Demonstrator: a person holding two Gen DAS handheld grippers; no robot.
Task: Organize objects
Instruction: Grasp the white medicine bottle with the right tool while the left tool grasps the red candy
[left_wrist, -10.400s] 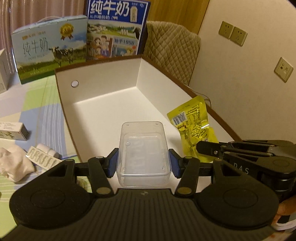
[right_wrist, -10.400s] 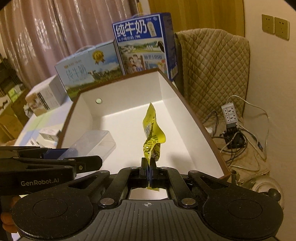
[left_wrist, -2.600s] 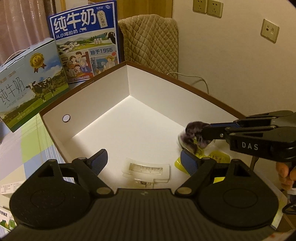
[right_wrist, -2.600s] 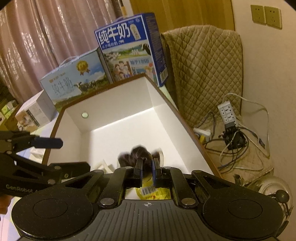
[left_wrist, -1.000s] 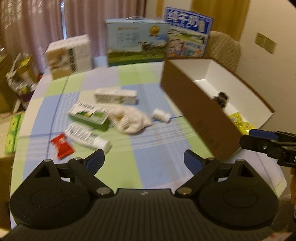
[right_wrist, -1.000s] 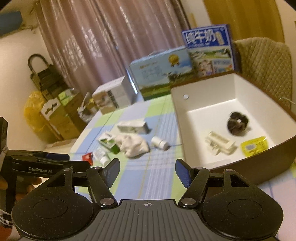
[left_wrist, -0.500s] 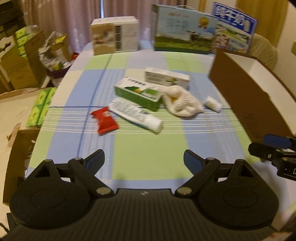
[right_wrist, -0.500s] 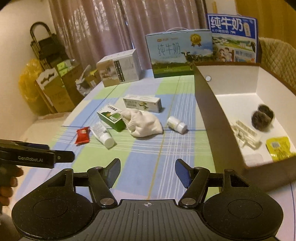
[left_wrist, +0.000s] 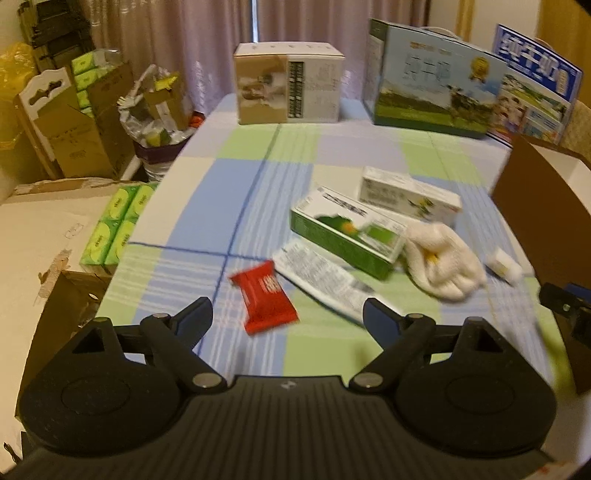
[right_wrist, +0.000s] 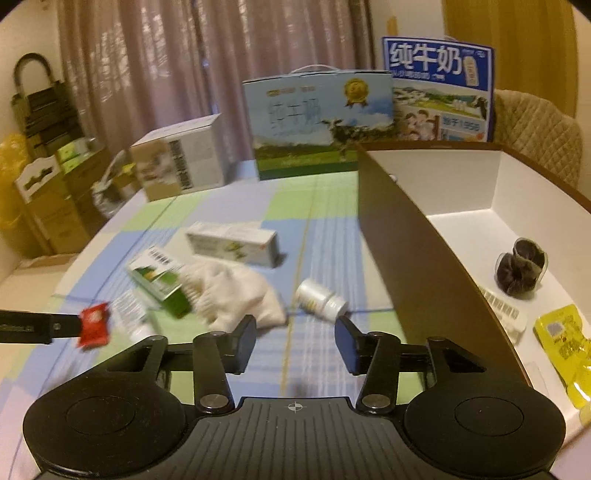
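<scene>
left gripper (left_wrist: 288, 319), jaws spread and empty, hangs over the checked cloth with the red packet (left_wrist: 264, 295) lying between its fingertips. right gripper (right_wrist: 294, 341), also spread and empty, faces the white bottle (right_wrist: 320, 299) just beyond, beside the brown box (right_wrist: 424, 254).

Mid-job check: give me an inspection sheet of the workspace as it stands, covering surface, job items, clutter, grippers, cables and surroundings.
Surface: checked tablecloth, blue and green.
Job's things on table: red packet, tube, green box, white box, white cloth, small bottle.
Already in storage box: dark scrunchie, yellow pouch, white barcoded pack.
Clutter: milk cartons and a grey carton at the far edge.
Grippers: left gripper and right gripper both open, holding nothing.
Cables: nothing seen.
Surroundings: curtains, cardboard boxes on the floor, quilted chair.
</scene>
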